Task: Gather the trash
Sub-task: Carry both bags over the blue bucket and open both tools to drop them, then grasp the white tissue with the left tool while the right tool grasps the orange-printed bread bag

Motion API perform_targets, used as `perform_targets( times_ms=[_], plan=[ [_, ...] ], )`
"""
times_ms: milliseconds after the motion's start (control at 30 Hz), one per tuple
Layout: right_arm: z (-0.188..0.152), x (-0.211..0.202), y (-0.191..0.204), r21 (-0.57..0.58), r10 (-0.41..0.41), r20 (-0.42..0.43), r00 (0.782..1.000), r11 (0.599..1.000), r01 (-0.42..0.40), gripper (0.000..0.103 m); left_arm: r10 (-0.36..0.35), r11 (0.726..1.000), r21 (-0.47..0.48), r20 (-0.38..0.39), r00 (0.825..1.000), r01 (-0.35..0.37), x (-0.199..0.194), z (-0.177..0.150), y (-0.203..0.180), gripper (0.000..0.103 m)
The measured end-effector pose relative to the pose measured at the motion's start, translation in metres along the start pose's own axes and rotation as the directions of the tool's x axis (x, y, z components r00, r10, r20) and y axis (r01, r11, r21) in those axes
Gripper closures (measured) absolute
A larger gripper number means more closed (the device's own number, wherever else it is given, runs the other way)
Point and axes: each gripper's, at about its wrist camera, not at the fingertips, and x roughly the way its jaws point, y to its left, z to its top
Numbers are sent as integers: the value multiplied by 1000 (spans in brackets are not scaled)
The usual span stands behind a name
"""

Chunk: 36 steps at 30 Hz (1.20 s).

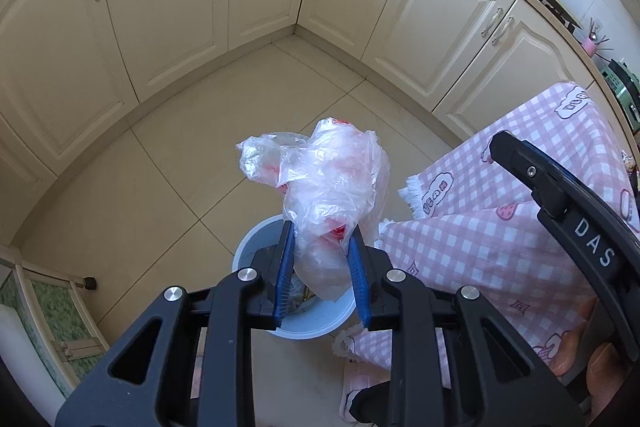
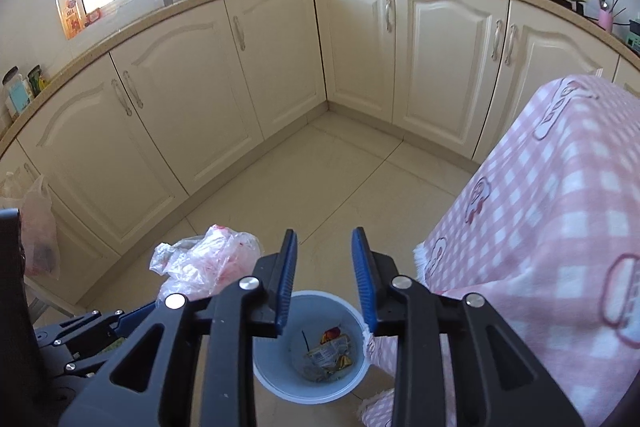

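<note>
We've got the crumpled plastic bag (image 1: 332, 187) pinched in the left gripper (image 1: 322, 267), lower middle of the frame, right above the blue bin (image 1: 256, 239). It's feather-light, soft and slippery, so a bunched fold is probably the best hold. Our right gripper (image 2: 324, 279) is spread a bit, holding nothing, over the bin

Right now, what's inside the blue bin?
The blue bin holds a few crumpled snack wrappers at its bottom. The right claw's arms cover the near-left rim; anything beneath the wrappers is hidden.
</note>
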Motion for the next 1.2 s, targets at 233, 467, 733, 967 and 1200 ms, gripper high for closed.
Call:
perform_targets(
  times_ms=[233, 467, 733, 967, 1200],
  plan=[
    [9, -34, -13, 23, -6, 60, 998, 1000, 4, 74, 1, 999, 38, 91, 996, -4, -36, 5, -19, 51],
    [16, -87, -27, 37, -7, 128, 992, 999, 3, 73, -16, 997, 72, 153, 988, 5, -77, 5, -42, 51],
    [13, -166, -66, 80, -38, 220, 975, 997, 21, 69, -85, 985, 165, 232, 969, 47, -131, -10, -99, 50],
    [-3, -239, -148, 196, -158, 287, 945, 975, 104, 65, -196, 951, 282, 229, 954, 127, -153, -25, -180, 46],
    [-36, -294, -262, 373, -345, 286, 894, 899, 227, 61, -289, 889, 417, 185, 939, 191, -153, -43, -280, 37]
  ],
)
